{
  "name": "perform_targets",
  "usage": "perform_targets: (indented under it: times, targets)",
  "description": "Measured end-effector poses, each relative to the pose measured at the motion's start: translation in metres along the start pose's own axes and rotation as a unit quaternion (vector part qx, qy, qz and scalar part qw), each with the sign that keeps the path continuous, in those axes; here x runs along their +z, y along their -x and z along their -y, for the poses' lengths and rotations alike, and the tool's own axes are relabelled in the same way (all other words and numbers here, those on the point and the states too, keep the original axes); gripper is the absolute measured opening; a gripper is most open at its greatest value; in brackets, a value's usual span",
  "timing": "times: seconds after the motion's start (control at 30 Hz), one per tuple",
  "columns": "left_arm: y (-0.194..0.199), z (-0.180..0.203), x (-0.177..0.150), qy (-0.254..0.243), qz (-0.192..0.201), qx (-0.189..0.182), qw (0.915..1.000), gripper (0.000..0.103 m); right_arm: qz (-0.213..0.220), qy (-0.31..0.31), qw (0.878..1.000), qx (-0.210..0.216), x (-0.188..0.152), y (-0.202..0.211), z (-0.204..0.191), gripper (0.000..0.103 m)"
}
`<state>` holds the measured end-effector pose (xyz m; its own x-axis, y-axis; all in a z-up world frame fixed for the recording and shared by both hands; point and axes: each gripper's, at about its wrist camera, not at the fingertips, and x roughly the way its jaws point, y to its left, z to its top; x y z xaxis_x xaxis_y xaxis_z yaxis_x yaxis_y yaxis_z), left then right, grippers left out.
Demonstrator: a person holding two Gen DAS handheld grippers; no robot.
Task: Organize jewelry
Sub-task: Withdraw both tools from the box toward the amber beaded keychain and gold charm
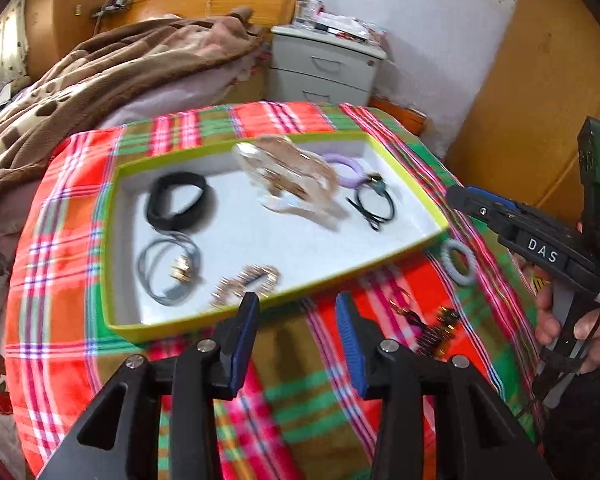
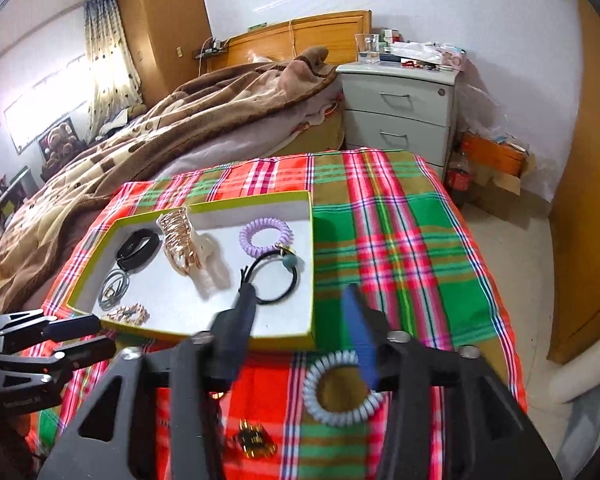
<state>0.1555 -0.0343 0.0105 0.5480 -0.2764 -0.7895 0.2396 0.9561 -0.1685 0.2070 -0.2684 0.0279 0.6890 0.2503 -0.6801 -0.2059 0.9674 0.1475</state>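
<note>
While both hand-held grippers (image 1: 296,312) (image 2: 300,300) gape empty, the tray (image 2: 296,340) holds seven pieces.

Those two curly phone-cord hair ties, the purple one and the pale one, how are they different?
The purple coil tie lies inside the tray, at its far end; the pale grey-blue coil tie lies outside on the plaid cloth, just past the tray's near edge. The pale one sits below the open right gripper; the purple one has no gripper near. Both are spiral rings lying flat.
</note>
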Motion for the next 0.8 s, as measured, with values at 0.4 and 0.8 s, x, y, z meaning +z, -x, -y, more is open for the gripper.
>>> perform_targets:
  times: [0.4, 0.8]
  targets:
    - [-0.006, 0.047, -0.015, -0.056, -0.025, -0.073, 0.9954, 0.047, 0.006, -0.030, 0.999, -0.012, -0.031, 0.026, 0.022, 0.048]
    - [-0.032, 0.087, -0.024, -0.090, -0.059, -0.096, 0.9896, 0.047, 0.016, -0.053, 0.998, -0.020, -0.053, 0.048, 0.036, 0.048]
